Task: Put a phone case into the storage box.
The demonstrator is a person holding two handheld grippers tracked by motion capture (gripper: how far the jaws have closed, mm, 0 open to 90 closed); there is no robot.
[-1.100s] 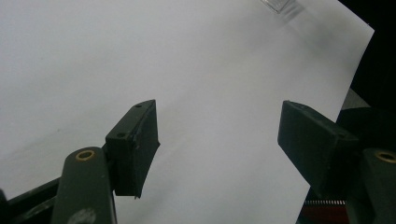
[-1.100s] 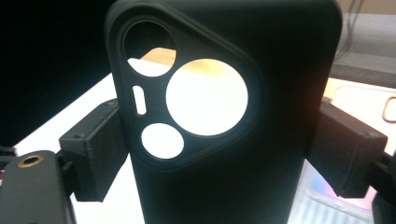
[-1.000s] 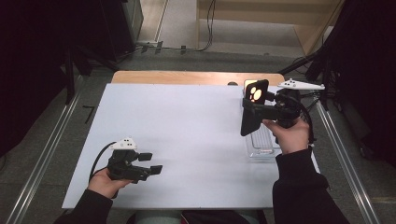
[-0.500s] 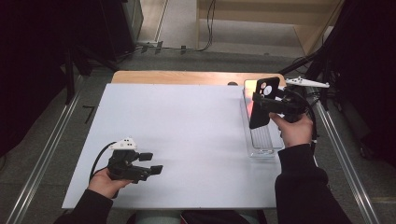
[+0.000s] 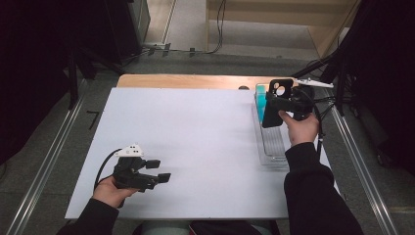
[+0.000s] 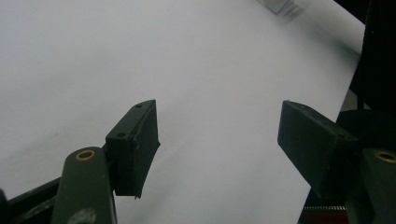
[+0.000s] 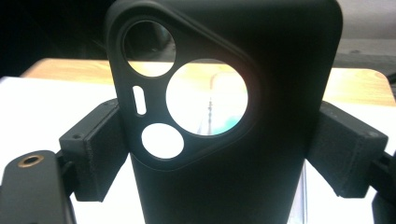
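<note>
A black phone case [image 5: 272, 111] with round camera cut-outs stands upright in my right gripper [image 5: 280, 104], over the far end of a clear plastic tray [image 5: 274, 147] at the table's right side. In the right gripper view the case [image 7: 261, 154] sits between the two pads [image 7: 100, 149], which press on its side edges. A teal item [image 5: 261, 100] stands in the tray's far end, just left of the case. My left gripper [image 5: 159, 172] rests low over the white sheet near the front left, its jaws apart with nothing between them [image 6: 219, 140].
A white sheet [image 5: 195, 142] covers most of the table, with a wooden strip [image 5: 195, 81] showing along the far edge. Metal rails [image 5: 54, 147] run along both sides. Cables lie on the floor beyond the table.
My right hand has carried the phone case a little right and farther away, down toward the tray's far end, and the orange glow in its cut-outs is gone. The left hand has kept still.
</note>
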